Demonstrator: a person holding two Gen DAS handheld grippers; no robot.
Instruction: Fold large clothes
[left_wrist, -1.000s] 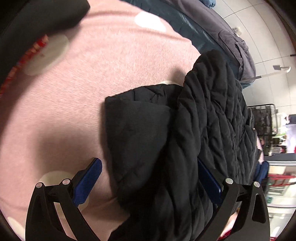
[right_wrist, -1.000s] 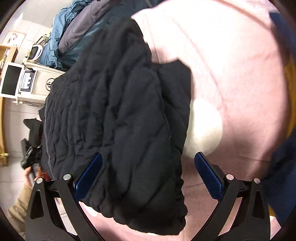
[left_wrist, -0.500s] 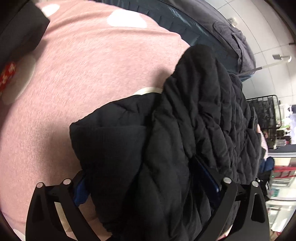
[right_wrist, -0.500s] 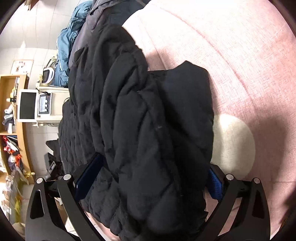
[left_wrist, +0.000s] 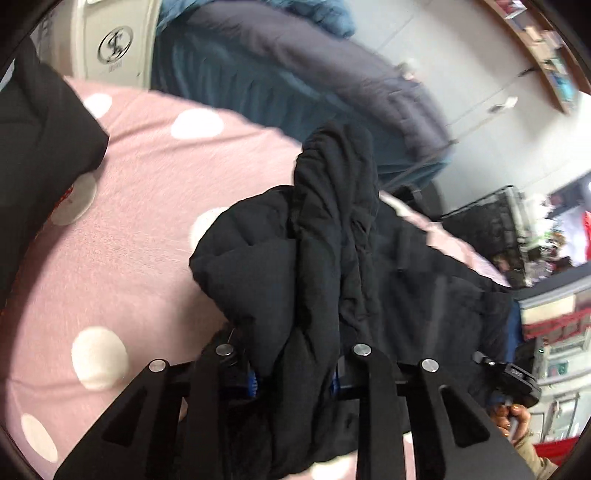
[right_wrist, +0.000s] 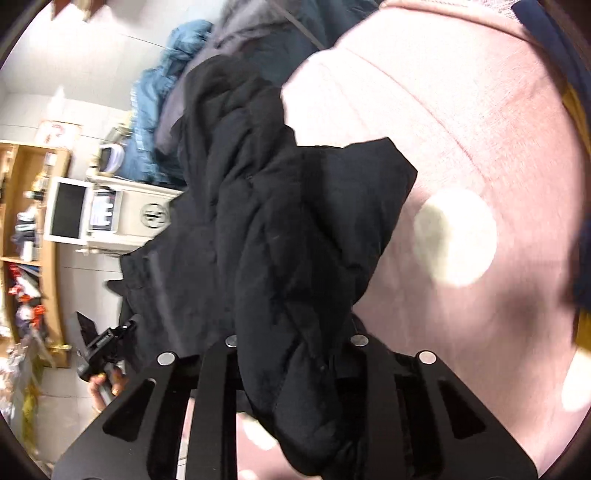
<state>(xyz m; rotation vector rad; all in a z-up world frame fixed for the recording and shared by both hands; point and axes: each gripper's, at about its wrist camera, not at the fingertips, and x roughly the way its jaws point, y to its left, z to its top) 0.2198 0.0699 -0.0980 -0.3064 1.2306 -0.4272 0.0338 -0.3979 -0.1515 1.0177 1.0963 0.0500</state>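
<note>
No legible writing; a round emblem on the white cabinet (left_wrist: 115, 44) is too blurred to read. Both tools are pointing forward over the pink dotted blanket (left_wrist: 140, 206). Left gripper (left_wrist: 293, 380) is clamping a bunched fold of the black quilted jacket (left_wrist: 325, 251). Right gripper (right_wrist: 291, 354) is pinching the jacket likewise, its jaws nearly together, with fabric draping over the blanket.

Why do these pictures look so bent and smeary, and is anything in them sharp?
Left wrist view: a fisheye lens curves the pink dotted cover; the background shelves are motion-smeared, while the black jacket is fairly crisp. Right wrist view: same curved, dark-cornered frame; the blue garment is blurred.
</note>
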